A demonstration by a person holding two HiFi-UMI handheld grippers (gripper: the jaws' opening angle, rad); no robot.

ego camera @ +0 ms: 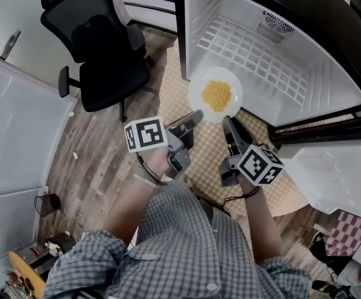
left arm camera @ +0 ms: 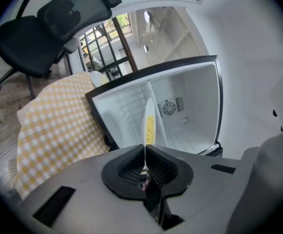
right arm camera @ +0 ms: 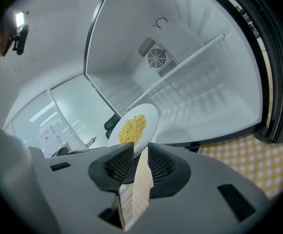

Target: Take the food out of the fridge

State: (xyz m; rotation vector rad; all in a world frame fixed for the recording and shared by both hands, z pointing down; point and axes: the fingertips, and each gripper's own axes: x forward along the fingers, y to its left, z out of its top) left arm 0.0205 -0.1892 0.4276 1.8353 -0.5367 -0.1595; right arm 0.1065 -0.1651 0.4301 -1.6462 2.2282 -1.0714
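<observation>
Head view: the plate (ego camera: 215, 94) of noodles (ego camera: 217, 95) hangs at the fridge (ego camera: 280, 73) mouth, 12 o'clock from both grippers. The left gripper (ego camera: 195, 116) jaws pinch its rim at 7 o'clock, and the right gripper (ego camera: 228, 121) jaws are narrow on the rim at 5 o'clock. The plate looks stiff, breakable and slick. The loose noodles would likely slide, so hold the bare rim and keep it level.

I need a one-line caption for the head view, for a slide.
The left gripper and right gripper hold a white plate of yellow food by its rim before the open fridge.
</observation>
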